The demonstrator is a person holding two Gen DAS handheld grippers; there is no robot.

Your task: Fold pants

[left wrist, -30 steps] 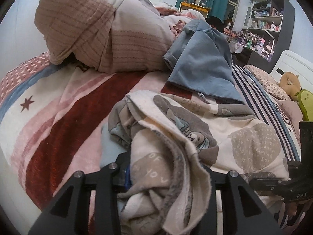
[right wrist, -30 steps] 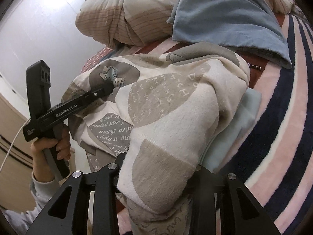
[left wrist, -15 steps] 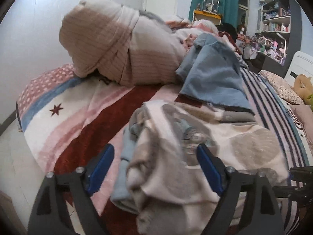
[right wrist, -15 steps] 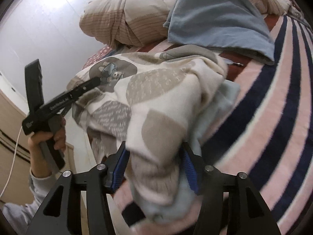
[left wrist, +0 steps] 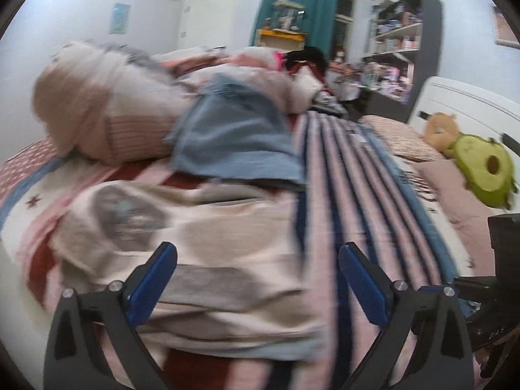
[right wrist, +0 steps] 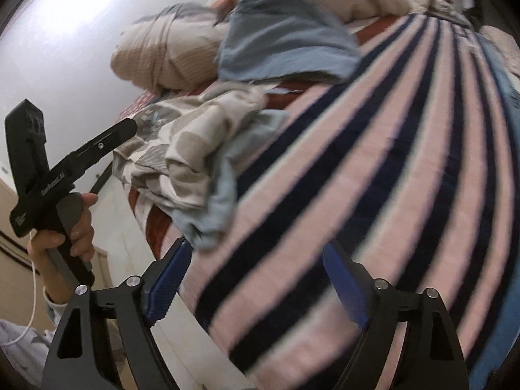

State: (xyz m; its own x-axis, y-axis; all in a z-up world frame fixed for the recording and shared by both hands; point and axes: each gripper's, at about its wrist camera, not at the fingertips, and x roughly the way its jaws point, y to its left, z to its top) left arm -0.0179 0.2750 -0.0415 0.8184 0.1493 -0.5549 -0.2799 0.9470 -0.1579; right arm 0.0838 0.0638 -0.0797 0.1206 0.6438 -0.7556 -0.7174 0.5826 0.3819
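The cream pants (left wrist: 201, 247) with grey patches and a pale blue lining lie folded in a bundle on the striped bedspread (left wrist: 383, 227), near the bed's front edge. My left gripper (left wrist: 258, 279) is open and empty, its blue pads either side of the bundle's near edge. In the right wrist view the pants (right wrist: 195, 152) lie left of centre. My right gripper (right wrist: 256, 286) is open and empty over the striped bedspread (right wrist: 373, 162), to the right of the pants. The left gripper (right wrist: 107, 139) also shows there beside the bundle.
A blue garment (left wrist: 234, 139) lies behind the pants against a rolled striped quilt (left wrist: 107, 110). A green avocado plush (left wrist: 481, 169) and pillows lie at the right. Shelves (left wrist: 399, 42) stand beyond the bed. The bed's edge and floor (right wrist: 182, 341) are at lower left.
Both grippers have opened and let go of the pants, which now lie on the bed. Both grippers have drawn back, the right one off to the right over the stripes.
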